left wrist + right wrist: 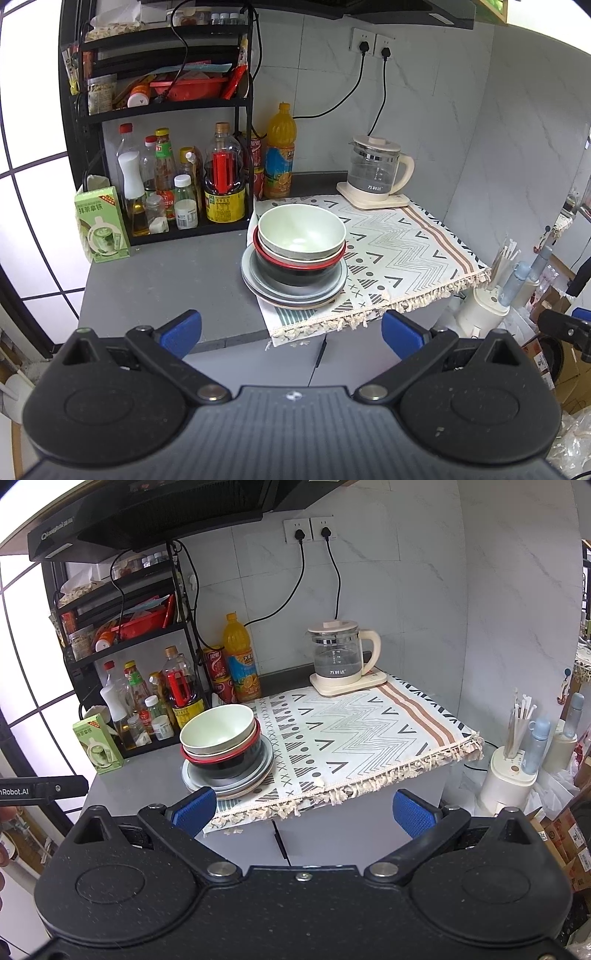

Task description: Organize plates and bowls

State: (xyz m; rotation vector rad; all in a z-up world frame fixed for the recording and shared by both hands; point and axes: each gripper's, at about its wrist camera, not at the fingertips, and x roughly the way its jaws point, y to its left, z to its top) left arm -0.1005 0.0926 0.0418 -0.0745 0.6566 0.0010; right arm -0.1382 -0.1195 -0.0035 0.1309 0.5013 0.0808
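Observation:
A pale green bowl [301, 230] sits on top of nested bowls, with a red-rimmed black bowl [295, 271] under it. They stand on stacked grey plates [258, 282] at the left edge of a patterned cloth [399, 251]. The same stack shows in the right wrist view: green bowl [216, 729], black bowl [221, 766], plates [258, 775]. My left gripper [291, 334] is open and empty, held off the counter's front edge, well short of the stack. My right gripper [304, 812] is open and empty, also in front of the counter, to the right of the stack.
A black rack [162, 110] with sauce bottles [221, 177] stands left of the stack, with a green carton [101, 225] beside it. An orange juice bottle [280, 151] and a glass kettle [376, 170] stand at the back. A utensil holder [513, 771] stands right of the counter.

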